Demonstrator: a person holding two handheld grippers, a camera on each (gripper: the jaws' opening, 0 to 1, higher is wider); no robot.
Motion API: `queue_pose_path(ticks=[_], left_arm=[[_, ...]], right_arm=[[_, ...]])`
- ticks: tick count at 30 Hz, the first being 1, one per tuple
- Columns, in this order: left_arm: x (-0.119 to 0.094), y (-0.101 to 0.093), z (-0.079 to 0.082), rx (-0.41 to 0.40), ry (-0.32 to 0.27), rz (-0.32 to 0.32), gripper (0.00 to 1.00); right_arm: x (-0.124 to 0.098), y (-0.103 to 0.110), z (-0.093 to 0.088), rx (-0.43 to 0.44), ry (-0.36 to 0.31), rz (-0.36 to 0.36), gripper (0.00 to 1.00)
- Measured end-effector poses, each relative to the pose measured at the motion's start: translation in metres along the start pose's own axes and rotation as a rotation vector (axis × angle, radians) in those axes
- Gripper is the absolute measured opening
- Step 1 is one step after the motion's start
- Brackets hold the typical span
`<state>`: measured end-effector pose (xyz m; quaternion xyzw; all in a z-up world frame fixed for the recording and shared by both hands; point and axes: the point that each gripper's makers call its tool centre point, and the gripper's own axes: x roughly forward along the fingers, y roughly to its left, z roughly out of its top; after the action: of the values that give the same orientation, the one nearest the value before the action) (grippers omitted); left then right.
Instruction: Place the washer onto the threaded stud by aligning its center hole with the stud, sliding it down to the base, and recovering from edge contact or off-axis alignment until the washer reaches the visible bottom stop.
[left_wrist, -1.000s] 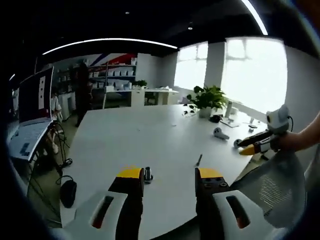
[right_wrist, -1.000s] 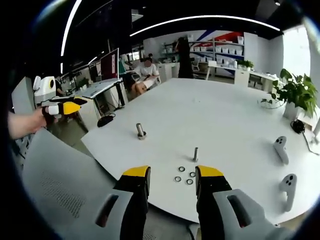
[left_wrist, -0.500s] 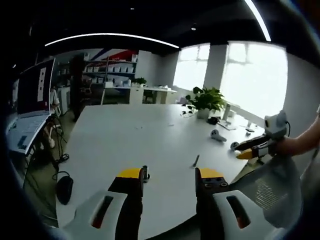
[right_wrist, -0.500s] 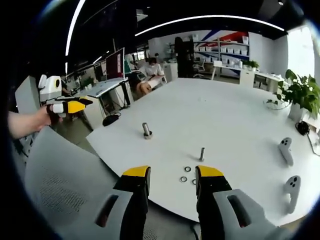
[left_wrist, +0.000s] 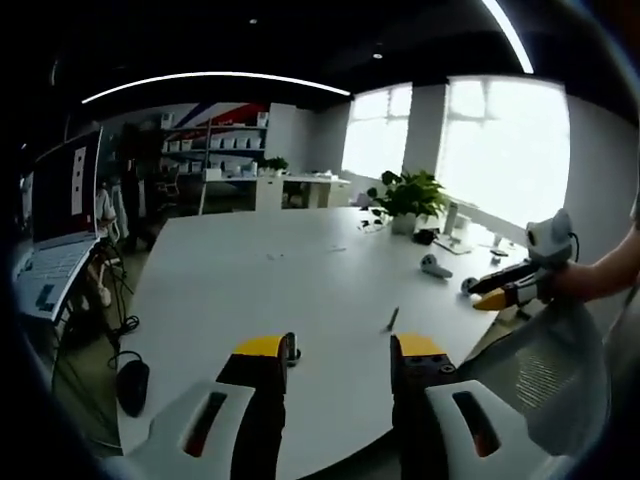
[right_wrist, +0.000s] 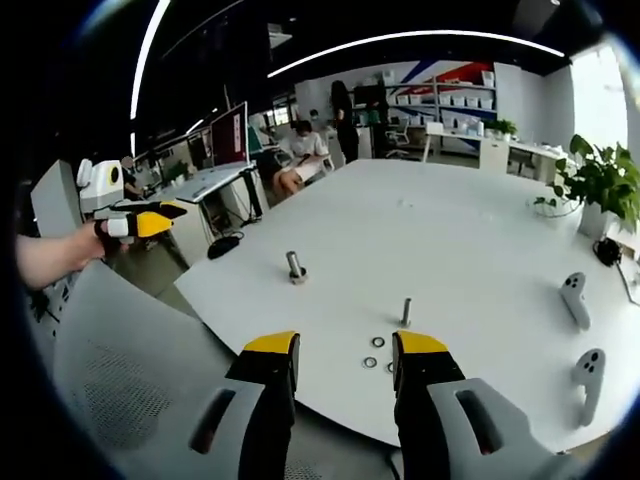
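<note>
White worktop (right_wrist: 470, 230), open-plan office.
Both my grippers' fingers spread, empty; washers (right_wrist: 372, 352) lie beside the stud (right_wrist: 406, 311), plant (right_wrist: 598, 180) far side.

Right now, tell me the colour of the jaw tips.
Yellow tips on black jaws, clearest on the right hand-held gripper in the right gripper view.

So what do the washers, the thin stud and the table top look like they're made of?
Washers: probably metal, small grey rings with a dull shine; too small to tell the plating. Thin stud: likely steel, grey and upright, with a lighter streak down its side. Table top: smooth white, matte with soft window glare, perhaps laminate or painted board.
</note>
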<state>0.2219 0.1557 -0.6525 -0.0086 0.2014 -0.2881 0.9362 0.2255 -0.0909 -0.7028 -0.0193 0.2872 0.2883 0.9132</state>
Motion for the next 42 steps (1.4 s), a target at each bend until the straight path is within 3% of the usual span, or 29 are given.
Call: queue_pose_path(ticks=[9,20,28,37,42], left_arm=[[0.002,-0.001,0.0,0.031,0.009,0.007,0.4],[0.002,-0.003,-0.003,0.059,0.031,0.014,0.39],[0.001,0.001,0.0,0.029,0.011,0.009,0.4],[0.005,-0.008,-0.006,0.077,0.05,-0.012,0.4],[0.004,-0.012,-0.007,0.089,0.054,-0.026,0.4]], right_arm=[[-0.002,-0.015,-0.004,0.019,0.015,-0.067,0.41],[-0.002,-0.013,-0.006,-0.006,0.026,-0.062,0.41],[-0.003,-0.016,-0.004,0.037,0.02,-0.067,0.4],[-0.007,-0.025,-0.002,0.06,0.012,-0.09,0.4],[-0.007,-0.032,-0.01,0.102,0.04,-0.083,0.41]])
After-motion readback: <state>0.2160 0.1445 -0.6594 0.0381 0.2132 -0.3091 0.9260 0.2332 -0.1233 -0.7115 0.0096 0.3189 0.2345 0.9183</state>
